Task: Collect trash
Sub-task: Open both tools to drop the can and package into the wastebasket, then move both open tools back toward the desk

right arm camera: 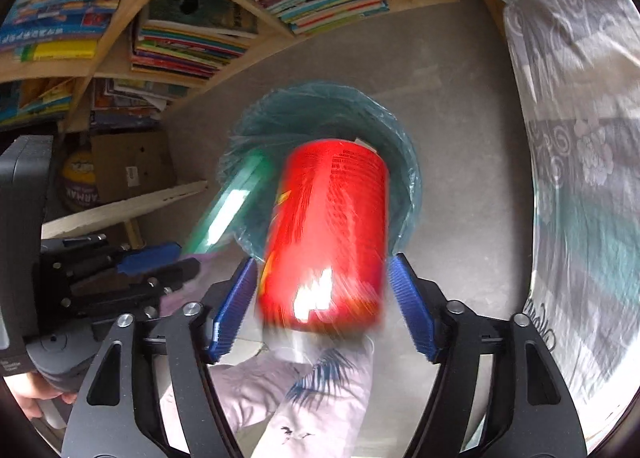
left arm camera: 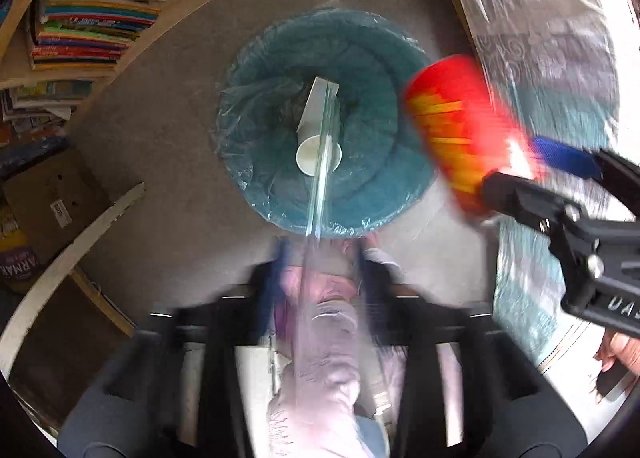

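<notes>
- Nearest us, the right tool [right arm camera: 320,298] stands spread, blue pads clear of the blurred red can [right arm camera: 328,234]; we judge it is dropping and could strike the rim of the lined bin [right arm camera: 404,178] at twelve o'clock and bounce out.
- The left tool [left arm camera: 320,270] looks parted around a smeared clear strip [left arm camera: 320,186], contact unreadable.
- Deeper in the bin lies a white cup [left arm camera: 316,126].

Grey floor [left arm camera: 168,146] w/ teal bag-lined bin [left arm camera: 372,194] standing on it, cardboard box [left arm camera: 48,194] by shelf.
</notes>
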`<move>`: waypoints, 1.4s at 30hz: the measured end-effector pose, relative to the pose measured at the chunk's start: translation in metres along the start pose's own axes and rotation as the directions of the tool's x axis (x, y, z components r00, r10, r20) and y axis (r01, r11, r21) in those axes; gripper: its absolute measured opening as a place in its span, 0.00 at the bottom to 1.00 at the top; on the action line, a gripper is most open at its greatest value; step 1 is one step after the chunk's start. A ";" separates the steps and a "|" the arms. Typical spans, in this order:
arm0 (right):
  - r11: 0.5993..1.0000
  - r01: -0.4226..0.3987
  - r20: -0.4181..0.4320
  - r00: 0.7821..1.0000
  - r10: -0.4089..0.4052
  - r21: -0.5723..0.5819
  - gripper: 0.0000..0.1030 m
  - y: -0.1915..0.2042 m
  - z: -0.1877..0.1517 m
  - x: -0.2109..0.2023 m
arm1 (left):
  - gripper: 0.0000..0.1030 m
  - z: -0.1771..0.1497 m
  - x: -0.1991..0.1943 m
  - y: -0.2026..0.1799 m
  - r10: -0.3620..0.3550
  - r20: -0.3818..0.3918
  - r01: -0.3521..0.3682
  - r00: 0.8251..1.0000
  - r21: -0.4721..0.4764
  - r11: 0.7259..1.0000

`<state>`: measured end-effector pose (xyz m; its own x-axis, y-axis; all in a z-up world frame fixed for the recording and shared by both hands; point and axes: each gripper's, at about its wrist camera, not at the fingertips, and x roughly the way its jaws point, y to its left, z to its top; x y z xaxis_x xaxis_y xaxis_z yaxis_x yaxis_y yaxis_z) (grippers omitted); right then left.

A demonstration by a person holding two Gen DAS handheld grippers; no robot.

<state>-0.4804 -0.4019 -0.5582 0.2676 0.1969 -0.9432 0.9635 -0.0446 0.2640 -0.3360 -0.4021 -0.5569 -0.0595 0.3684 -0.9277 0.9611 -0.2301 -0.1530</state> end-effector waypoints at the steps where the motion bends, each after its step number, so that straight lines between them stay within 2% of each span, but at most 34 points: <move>1: 1.000 0.000 0.005 1.000 0.000 -0.001 0.77 -0.002 -0.001 -0.002 | 0.52 0.001 -0.001 0.000 0.002 0.013 -0.002 1.000 -0.007 1.000; 3: 1.000 -0.009 0.021 1.000 0.009 0.005 0.78 -0.006 -0.003 -0.009 | 0.52 0.001 -0.003 0.001 -0.015 0.018 0.015 1.000 -0.017 1.000; 6: 1.000 -0.026 0.045 0.999 0.025 0.017 0.79 -0.012 -0.008 -0.020 | 0.52 -0.002 -0.010 0.001 0.006 0.032 -0.006 0.999 -0.021 1.000; 9: 1.000 -0.023 0.055 0.998 0.022 0.012 0.80 -0.016 -0.011 -0.027 | 0.59 -0.006 -0.014 0.004 -0.009 0.044 0.010 0.999 -0.039 0.999; 14: 1.000 -0.022 0.060 0.998 0.022 0.002 0.81 -0.021 -0.019 -0.035 | 0.61 -0.010 -0.018 0.005 0.006 0.063 -0.003 0.998 -0.045 0.999; 17: 1.000 -0.015 0.070 0.997 0.015 -0.004 0.82 -0.021 -0.023 -0.039 | 0.71 -0.016 -0.021 0.003 0.016 0.075 -0.013 0.997 -0.043 0.999; 18: 1.000 -0.003 0.074 0.997 0.003 -0.007 0.87 -0.021 -0.024 -0.041 | 0.73 -0.019 -0.025 0.001 0.019 0.088 -0.016 0.996 -0.039 0.999; 19: 1.000 0.013 0.080 0.997 -0.012 -0.009 0.88 -0.021 -0.026 -0.041 | 0.75 -0.021 -0.027 0.000 0.025 0.094 -0.022 0.995 -0.032 0.999; 23: 0.998 0.052 0.097 0.994 -0.048 -0.037 0.88 -0.017 -0.031 -0.046 | 0.78 -0.028 -0.035 -0.005 0.040 0.124 -0.039 0.991 -0.012 0.999; 27: 0.996 0.054 0.094 0.994 -0.048 -0.065 0.88 -0.014 -0.036 -0.052 | 0.85 -0.034 -0.048 -0.009 0.065 0.166 -0.063 0.984 -0.015 0.998; 31: 0.996 0.038 0.070 0.997 -0.033 -0.075 0.89 -0.007 -0.042 -0.062 | 0.85 -0.043 -0.063 -0.006 0.030 0.183 -0.025 0.983 -0.029 0.999; 37: 0.995 0.022 0.068 0.998 -0.015 -0.100 0.89 0.011 -0.051 -0.090 | 0.85 -0.070 -0.096 0.002 0.041 0.244 -0.031 0.969 -0.043 0.999; 39: 0.992 0.015 0.097 0.995 -0.003 -0.128 0.89 0.024 -0.055 -0.107 | 0.85 -0.083 -0.112 0.006 0.035 0.264 -0.025 0.964 -0.042 0.999; 42: 0.979 0.002 0.152 0.988 0.029 -0.202 0.89 0.052 -0.061 -0.140 | 0.85 -0.111 -0.146 0.012 0.058 0.318 -0.044 0.946 -0.051 0.998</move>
<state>-0.4687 -0.3719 -0.4001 0.2940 0.0442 -0.9548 0.9421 0.1549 0.2973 -0.2860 -0.3588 -0.3860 -0.0866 0.0488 -0.9950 0.9752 -0.2000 -0.0947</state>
